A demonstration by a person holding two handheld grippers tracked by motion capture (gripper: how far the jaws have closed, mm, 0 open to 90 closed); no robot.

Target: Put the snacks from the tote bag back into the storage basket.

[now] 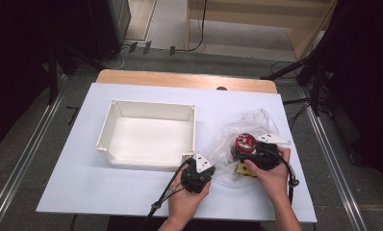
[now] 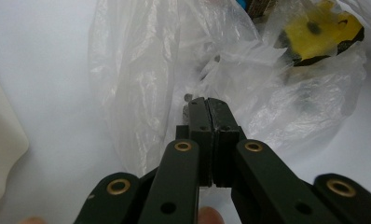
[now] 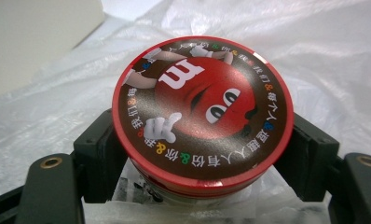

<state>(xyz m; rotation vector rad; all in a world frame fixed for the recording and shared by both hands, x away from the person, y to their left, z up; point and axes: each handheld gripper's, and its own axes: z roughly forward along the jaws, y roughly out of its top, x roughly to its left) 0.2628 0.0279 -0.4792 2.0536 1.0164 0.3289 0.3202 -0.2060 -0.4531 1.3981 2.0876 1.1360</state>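
While the left gripper [image 2: 209, 105] has its two black jaws pressed flat together on a fold of the crinkled clear plastic bag [image 2: 151, 70], the right gripper [image 3: 202, 140] holds the round red candy tin [image 3: 203, 116] by its sides, one jaw on each flank of the tin, spread as wide as the tin itself.

In the high view the bag [image 1: 249, 127] lies on the white tabletop [image 1: 83, 183] at the right, near the person's edge, and the tin [image 1: 245, 142] sits in the middle of it, its lid facing up and above the plastic. The right gripper [image 1: 257, 153] comes at the tin from the near side, with the hand [image 1: 271, 173] wrapped round its body. The left gripper [image 1: 201, 166] sits at the bag's left edge, just beside the near right corner of the shallow white rectangular plastic tray [image 1: 112, 113], which stands well to the left of the tin.

The tin's lid shows a red cartoon face with a white letter m and a ring of small coloured characters round the rim. In the left gripper view a yellow and black object [image 2: 321, 35] shows through the plastic, farther in and to the right; what it is cannot be told. In the high view it [image 1: 241, 169] lies just near of the tin, under the right gripper.
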